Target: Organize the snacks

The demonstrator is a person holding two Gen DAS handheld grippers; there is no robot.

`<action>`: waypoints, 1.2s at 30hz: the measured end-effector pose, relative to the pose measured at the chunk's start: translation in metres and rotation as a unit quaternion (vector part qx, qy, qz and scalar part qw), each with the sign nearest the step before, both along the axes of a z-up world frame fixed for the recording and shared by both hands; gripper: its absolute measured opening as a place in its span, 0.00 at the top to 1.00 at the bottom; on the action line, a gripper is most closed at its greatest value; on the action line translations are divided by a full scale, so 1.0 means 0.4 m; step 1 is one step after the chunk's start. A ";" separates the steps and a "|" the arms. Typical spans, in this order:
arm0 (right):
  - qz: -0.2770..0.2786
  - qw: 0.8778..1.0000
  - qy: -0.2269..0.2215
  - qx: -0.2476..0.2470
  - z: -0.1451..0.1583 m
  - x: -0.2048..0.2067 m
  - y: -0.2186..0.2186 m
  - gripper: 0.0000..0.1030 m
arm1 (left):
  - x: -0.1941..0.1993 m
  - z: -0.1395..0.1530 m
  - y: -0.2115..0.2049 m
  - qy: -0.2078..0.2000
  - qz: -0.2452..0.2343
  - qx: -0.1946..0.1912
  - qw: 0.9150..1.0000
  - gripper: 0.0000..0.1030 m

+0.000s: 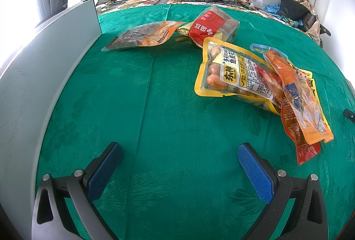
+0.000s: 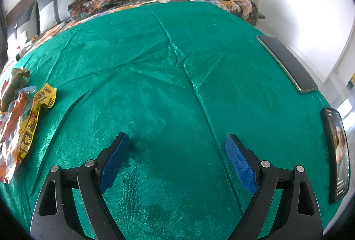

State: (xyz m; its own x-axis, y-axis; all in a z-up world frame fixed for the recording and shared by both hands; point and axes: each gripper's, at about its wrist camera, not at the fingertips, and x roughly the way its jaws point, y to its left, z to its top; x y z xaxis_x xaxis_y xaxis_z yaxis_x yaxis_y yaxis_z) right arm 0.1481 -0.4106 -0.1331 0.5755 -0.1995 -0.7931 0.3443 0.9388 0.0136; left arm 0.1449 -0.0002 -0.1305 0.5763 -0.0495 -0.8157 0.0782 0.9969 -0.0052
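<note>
My left tongs (image 1: 179,155) are spread wide and hold nothing. My right tongs (image 2: 177,144) are spread wide too, with only green cloth (image 2: 177,62) between the fingers.

The snacks sit ahead of my left tongs and off to the right. The closest one is the yellow sausage bag (image 1: 235,76). Its long side runs from far-left to near-right, slanted across my fingers. A long orange snack pack (image 1: 292,93) lies on top of its right end. Farther ahead are a red bag (image 1: 210,25) and an orange noodle bag (image 1: 144,35), just beside each other.

From my right tongs, the same pile (image 2: 20,124) is far off to the left, at the edge of my view. Two phones (image 2: 288,62) lie to the right.

I think my left tongs are nearer the yellow bag, so that hand should reach first, turning a bit to cross the bag's short side.
</note>
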 end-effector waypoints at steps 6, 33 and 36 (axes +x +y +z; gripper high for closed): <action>0.000 1.000 0.000 0.000 0.000 0.000 0.000 0.12 | 0.000 0.000 0.000 0.000 0.000 0.000 1.000 0.00; 0.001 1.000 0.000 0.001 0.001 0.001 0.003 0.12 | 0.075 0.107 0.054 0.033 -0.048 -0.052 0.997 0.00; 0.001 1.000 0.000 0.001 0.001 0.001 0.004 0.12 | 0.173 0.158 0.093 0.044 -0.025 -0.082 0.995 0.00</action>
State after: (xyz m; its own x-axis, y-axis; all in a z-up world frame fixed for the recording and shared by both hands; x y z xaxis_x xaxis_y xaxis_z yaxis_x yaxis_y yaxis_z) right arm 0.1485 -0.4091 -0.1327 0.5764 -0.1973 -0.7930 0.3431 0.9392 0.0156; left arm 0.2140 0.0369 -0.0673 0.4958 -0.2123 -0.8421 0.1196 0.9771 -0.1759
